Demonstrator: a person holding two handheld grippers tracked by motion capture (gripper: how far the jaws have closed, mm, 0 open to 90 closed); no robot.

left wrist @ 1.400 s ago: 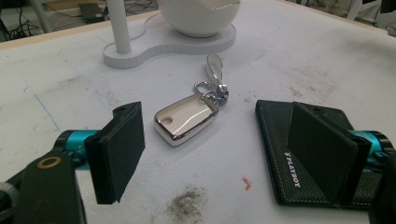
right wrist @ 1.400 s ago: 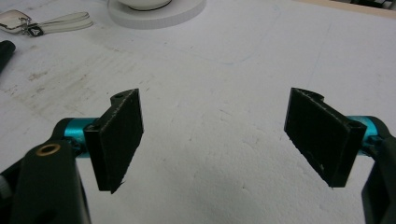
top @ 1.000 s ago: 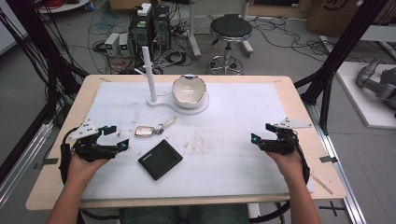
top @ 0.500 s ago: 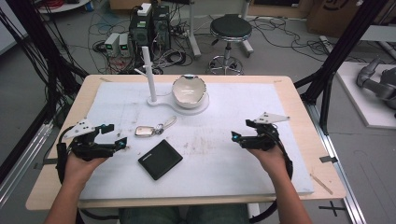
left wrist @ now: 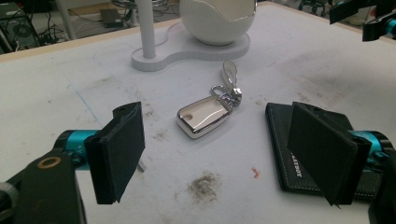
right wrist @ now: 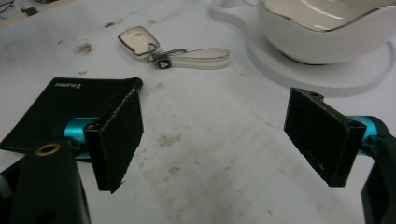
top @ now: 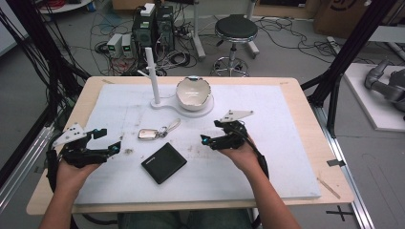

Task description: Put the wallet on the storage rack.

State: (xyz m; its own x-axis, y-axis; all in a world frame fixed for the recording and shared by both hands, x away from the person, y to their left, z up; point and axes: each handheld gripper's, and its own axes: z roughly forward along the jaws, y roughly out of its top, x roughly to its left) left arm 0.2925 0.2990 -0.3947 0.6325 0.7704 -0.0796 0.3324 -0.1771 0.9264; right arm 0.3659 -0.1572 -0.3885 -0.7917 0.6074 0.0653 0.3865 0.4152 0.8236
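A silver key fob [top: 148,134] with a white strap lies on the white mat, and a black wallet [top: 164,162] lies flat just in front of it. My left gripper [top: 109,139] is open at the left, pointing at the fob [left wrist: 203,115], with the wallet [left wrist: 279,149] beside its right jaw. My right gripper [top: 210,131] is open right of the wallet, low over the mat. Through its jaws I see the wallet [right wrist: 70,100] at the left and the fob [right wrist: 137,41] farther off. Both grippers [left wrist: 219,154] [right wrist: 215,140] hold nothing.
A white bowl [top: 193,93] sits on a flat white base [top: 165,102] with an upright post [top: 151,71] at the back middle of the table. The mat carries dirt smudges. A stool, computers and cables stand on the floor beyond the table.
My right gripper has moved left from the right side of the mat toward the wallet and bowl. The left gripper has stayed about where it was.
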